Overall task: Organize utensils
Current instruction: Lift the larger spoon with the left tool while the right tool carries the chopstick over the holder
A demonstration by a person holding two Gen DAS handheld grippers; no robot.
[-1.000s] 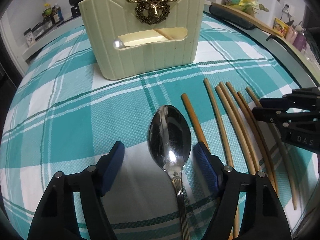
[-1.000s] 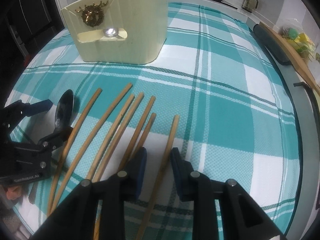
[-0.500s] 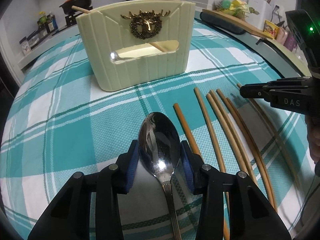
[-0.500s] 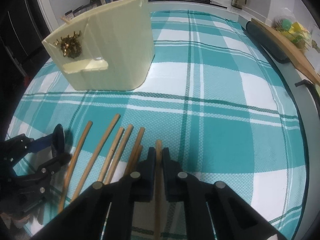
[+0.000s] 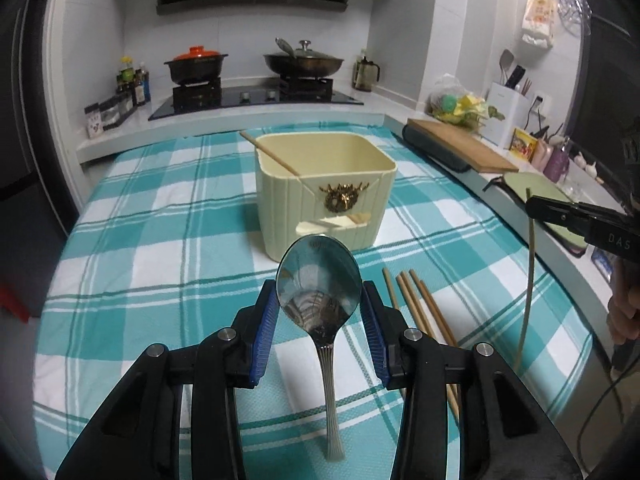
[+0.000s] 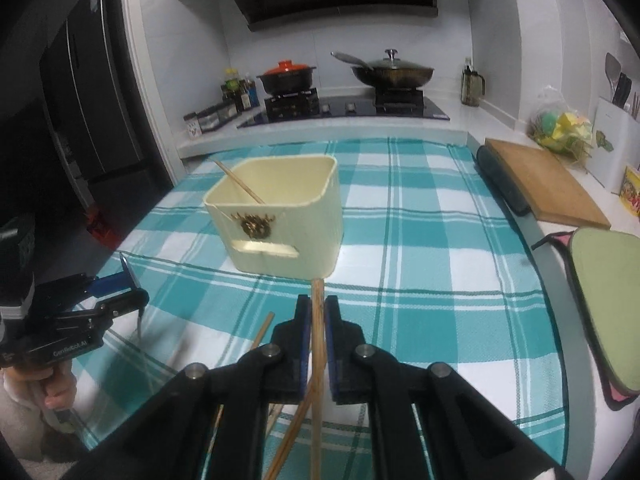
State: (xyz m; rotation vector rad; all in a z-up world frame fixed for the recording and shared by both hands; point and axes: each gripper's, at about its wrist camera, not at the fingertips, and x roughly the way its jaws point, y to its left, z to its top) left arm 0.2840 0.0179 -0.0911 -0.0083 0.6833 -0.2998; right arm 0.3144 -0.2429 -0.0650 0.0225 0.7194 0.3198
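My left gripper point(image 5: 319, 300) is shut on a metal spoon point(image 5: 318, 292) by its bowl and holds it lifted above the cloth, handle hanging down. My right gripper point(image 6: 316, 312) is shut on a wooden chopstick point(image 6: 317, 344) and holds it raised; that chopstick also shows in the left wrist view point(image 5: 528, 280). The cream utensil holder point(image 5: 324, 188) stands ahead on the checked cloth, with one chopstick point(image 5: 272, 156) leaning inside it. It also shows in the right wrist view point(image 6: 280, 216). Several chopsticks point(image 5: 420, 308) lie on the cloth to the right of the spoon.
The teal checked cloth point(image 5: 160, 240) covers the table. A wooden cutting board point(image 6: 548, 184) and a green mat point(image 6: 608, 300) lie along the right edge. A stove with pots point(image 5: 256, 76) stands behind the table.
Both grippers have lifted from the cloth: the left with the spoon, the right with one chopstick. A second ago both were open over them and then closed.
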